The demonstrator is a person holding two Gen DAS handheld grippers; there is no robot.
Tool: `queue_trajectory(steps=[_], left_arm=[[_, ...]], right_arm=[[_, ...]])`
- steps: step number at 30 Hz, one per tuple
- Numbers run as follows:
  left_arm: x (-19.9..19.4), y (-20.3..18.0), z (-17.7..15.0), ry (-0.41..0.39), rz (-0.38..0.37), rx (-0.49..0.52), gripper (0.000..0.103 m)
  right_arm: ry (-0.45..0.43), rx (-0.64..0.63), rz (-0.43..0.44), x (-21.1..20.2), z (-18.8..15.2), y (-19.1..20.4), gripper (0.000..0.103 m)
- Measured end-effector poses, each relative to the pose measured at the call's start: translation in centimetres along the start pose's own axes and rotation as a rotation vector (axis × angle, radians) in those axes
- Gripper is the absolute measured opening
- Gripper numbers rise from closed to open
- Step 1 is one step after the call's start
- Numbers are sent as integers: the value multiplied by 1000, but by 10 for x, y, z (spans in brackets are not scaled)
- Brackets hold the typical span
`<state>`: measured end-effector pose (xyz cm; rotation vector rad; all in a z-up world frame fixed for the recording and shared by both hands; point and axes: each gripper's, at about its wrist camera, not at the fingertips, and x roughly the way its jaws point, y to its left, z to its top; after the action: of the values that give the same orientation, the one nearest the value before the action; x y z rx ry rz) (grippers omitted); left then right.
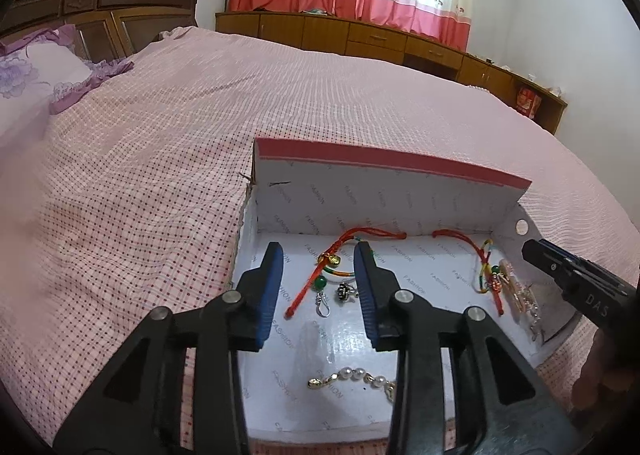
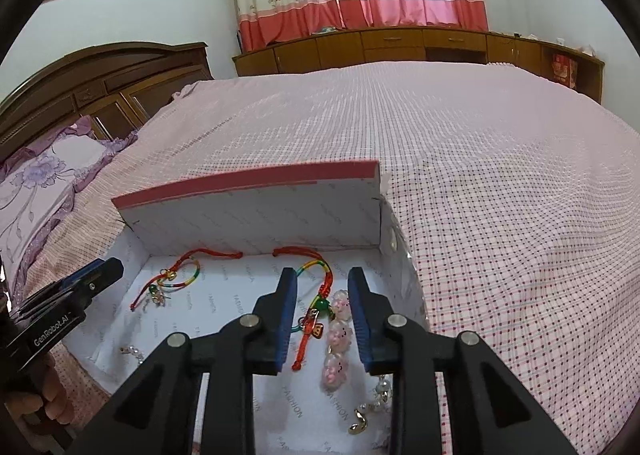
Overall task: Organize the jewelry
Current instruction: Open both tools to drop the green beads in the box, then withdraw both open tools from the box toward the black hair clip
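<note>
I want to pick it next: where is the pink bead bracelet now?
In the right wrist view, the pink bead bracelet lies on the box floor between the open right gripper fingers, beside the red cord bracelet.

Raised lid (image 1: 384,171) blocks the box (image 1: 508,239) rear; top stands open.

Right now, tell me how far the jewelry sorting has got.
Done: red cord bracelets, a pearl bracelet and a pink bead bracelet already lie in the open box. In hand: nothing; the left gripper and right gripper hover open over it. Left: pieces lie loose, not grouped.
</note>
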<state>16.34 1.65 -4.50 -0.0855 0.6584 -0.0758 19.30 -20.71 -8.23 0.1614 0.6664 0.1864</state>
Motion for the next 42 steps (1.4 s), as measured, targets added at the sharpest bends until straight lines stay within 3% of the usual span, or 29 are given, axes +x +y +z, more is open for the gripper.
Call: queue_trajectory(steps=[24,32,42], left_arm=[[-102,-9,-1,-36,-77,12,36],[-131,-15,-15,-2,-105,21,42],[-157,-23,-42,60,-145,24,47]], right_arm=[[-97,11,88,-124,1,16,38],[-115,1,93,-159,-14,28,45],[-131,-12,84,-195,-39,39,48]])
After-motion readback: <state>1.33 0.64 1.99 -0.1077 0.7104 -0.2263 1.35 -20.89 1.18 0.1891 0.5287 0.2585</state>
